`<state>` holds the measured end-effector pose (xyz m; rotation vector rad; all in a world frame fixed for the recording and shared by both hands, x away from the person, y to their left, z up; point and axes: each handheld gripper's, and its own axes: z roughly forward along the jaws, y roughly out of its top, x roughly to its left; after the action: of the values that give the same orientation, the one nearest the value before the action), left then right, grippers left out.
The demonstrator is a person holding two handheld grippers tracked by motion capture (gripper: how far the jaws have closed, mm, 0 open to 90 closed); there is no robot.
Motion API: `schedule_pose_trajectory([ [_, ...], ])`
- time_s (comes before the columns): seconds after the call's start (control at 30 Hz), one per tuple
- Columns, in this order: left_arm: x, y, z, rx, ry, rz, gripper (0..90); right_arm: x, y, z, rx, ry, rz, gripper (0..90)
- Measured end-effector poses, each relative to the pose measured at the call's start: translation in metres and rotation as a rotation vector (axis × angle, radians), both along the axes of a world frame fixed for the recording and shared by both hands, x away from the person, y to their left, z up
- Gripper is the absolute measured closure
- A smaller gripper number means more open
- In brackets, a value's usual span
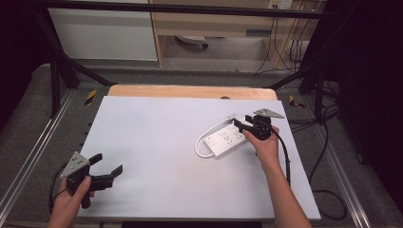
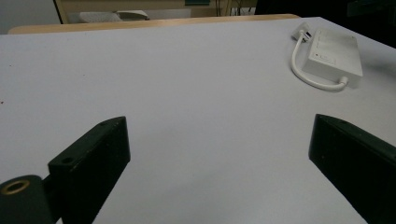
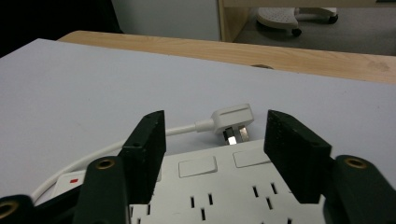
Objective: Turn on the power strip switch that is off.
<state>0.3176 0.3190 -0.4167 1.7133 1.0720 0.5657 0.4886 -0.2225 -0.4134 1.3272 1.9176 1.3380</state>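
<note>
A white power strip (image 1: 225, 140) lies flat on the right half of the white tabletop (image 1: 157, 142), its short white cord (image 1: 202, 142) looping round to a plug (image 1: 231, 115) just beyond it. My right gripper (image 1: 242, 121) hovers over the strip's far end with its jaws open. In the right gripper view the gripper (image 3: 217, 140) straddles the strip (image 3: 224, 186), pads touching nothing, and the plug (image 3: 233, 119) lies ahead between them. My left gripper (image 1: 107, 164) rests open at the table's near left corner. In the left gripper view it (image 2: 219, 154) holds nothing, with the strip (image 2: 334, 56) far off.
A wooden strip (image 1: 190, 91) borders the table's far edge. Black frame legs (image 1: 57, 71) stand at the back corners. Dark cables (image 1: 323, 156) lie on the floor to the right, and a pale cabinet (image 1: 102, 33) stands behind.
</note>
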Motion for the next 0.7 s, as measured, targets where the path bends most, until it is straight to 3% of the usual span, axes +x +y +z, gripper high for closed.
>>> schedule_pose_trajectory([
  [0.2, 0.0, 0.0, 0.0, 0.001, 0.0, -0.001, 5.4, -0.007, -0.004, 0.003, 0.012, 0.026, -0.006, 26.7],
  [0.7, 0.0, -0.001, 0.0, 0.001, 0.004, -0.006, 5.4, -0.029, -0.006, 0.012, 0.008, 0.028, -0.004, 7.5],
])
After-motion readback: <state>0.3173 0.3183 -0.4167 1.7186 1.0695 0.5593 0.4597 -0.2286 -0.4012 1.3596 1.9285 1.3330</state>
